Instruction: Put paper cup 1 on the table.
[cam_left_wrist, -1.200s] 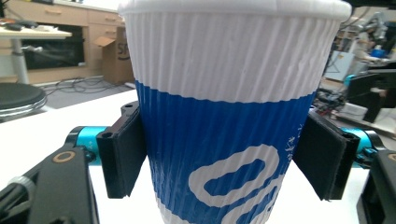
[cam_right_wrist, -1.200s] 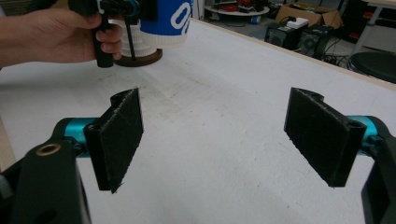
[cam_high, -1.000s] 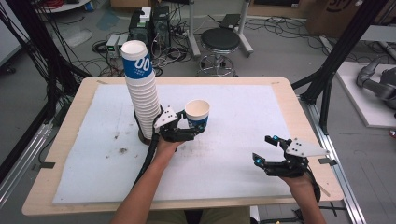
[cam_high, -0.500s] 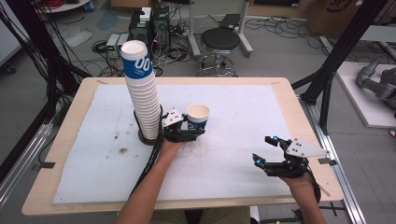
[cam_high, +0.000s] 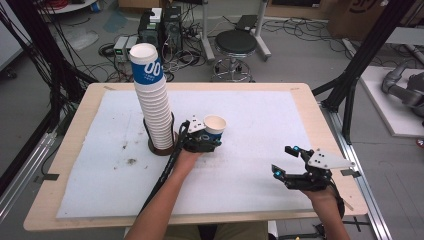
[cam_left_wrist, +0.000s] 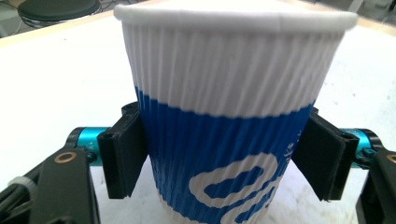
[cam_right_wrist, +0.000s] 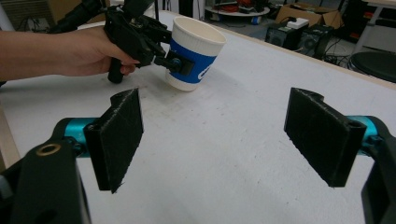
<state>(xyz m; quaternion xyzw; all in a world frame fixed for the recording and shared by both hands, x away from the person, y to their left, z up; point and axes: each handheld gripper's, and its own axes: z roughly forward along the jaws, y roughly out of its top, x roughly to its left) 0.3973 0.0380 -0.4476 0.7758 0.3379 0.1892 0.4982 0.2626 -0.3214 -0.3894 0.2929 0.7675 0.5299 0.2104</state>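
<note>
- Cables, computer boxes and a black round stool (cam_high: 235, 42) crowd the grey floor beyond the far edge of the wooden table (cam_high: 320, 125), whose top is covered by a white mat (cam_high: 260, 115).
- Between the jaws of the left gripper (cam_high: 202, 140) stands a single paper cup (cam_left_wrist: 233, 112), white and ribbed above with a blue band and white lettering below; both pads press on the blue band, one on each side, so the cup is grasped.
- In the right gripper view the cup (cam_right_wrist: 194, 53) is tilted, its mouth leaning away from the hand that holds the left gripper (cam_right_wrist: 161, 49), and the bottom rim sits at or just off the mat; I cannot tell which.
- What shows of the cup's inside in the high view looks white and empty.
- Just beside the left gripper, on the side away from the right one, rises a tall stack of nested cups (cam_high: 152, 97) of the same kind, standing on a dark round base (cam_high: 161, 147); the stack leans slightly.
- Well apart from the cup, the right gripper (cam_high: 290, 162) rests low over the mat with its jaws spread wide and nothing between them, bare mat showing in the gap.
- Dark specks and smudges (cam_high: 131, 161) mark the mat near the foot of the stack.
</note>
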